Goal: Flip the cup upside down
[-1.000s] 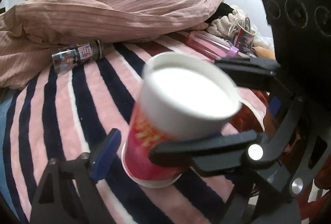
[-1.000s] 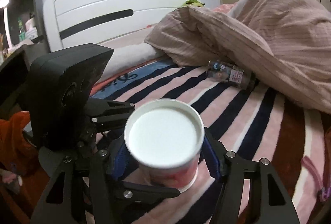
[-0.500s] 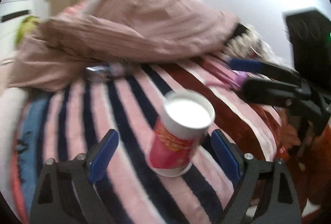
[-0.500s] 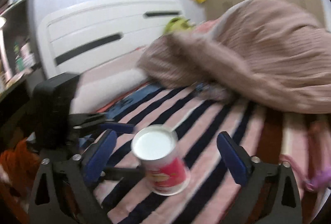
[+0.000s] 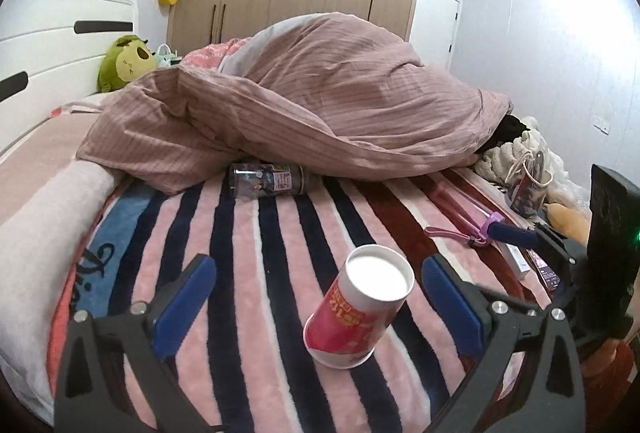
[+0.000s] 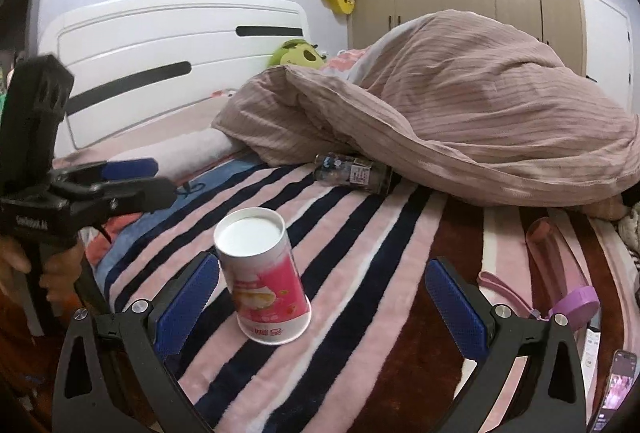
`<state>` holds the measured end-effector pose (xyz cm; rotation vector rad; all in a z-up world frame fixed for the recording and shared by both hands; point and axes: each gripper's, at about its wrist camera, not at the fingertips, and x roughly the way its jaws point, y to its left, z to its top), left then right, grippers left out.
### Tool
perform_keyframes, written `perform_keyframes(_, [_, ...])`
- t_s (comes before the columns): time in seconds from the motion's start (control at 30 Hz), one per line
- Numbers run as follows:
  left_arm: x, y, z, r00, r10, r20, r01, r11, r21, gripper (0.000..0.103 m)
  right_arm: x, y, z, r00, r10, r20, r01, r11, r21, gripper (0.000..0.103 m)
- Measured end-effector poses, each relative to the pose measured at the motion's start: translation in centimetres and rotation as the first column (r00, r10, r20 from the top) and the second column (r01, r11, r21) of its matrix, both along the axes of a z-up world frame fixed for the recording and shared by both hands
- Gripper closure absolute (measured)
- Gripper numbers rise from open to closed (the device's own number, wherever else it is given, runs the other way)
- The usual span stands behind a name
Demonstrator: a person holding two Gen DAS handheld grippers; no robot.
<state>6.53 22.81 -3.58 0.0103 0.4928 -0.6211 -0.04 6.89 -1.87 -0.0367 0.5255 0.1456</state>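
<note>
A red and pink paper cup (image 5: 356, 317) stands upside down on the striped blanket (image 5: 256, 257), its white base up and its rim on the fabric. It also shows in the right wrist view (image 6: 266, 285). My left gripper (image 5: 316, 309) is open, with the cup between and just beyond its blue pads, not touching. My right gripper (image 6: 324, 309) is open and empty, with the cup near its left pad (image 6: 188, 305). The left gripper also shows at the left of the right wrist view (image 6: 132, 177).
A brown duvet (image 5: 320, 101) is heaped at the back. A dark bottle (image 5: 268, 180) lies at its edge. A pink bottle with purple cap (image 5: 468, 213) lies at the right. A phone (image 6: 618, 385) lies at the lower right. White headboard (image 6: 172, 45) behind.
Both grippers have let go of the cup and pulled back from it. The cup stays upside down on the blanket.
</note>
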Motion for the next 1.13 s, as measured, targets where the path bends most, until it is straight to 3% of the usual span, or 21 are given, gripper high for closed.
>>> perform_keyframes(0.4, [-1.0, -0.4, 0.5, 0.998, 0.039, 0.05, -0.04, 0.999, 0.021, 0.0, -0.7, 0.5, 0.6, 0.998, 0.003, 0.064, -0.002, 1.0, -0.025, 0.0])
perform_keyframes(1.13, [-1.1, 0.1, 0.6, 0.997, 0.068, 0.048, -0.069, 0.997, 0.027, 0.0, -0.8, -0.3, 1.2, 0.994, -0.058, 0.093, 0.059, 0.998, -0.006, 0.0])
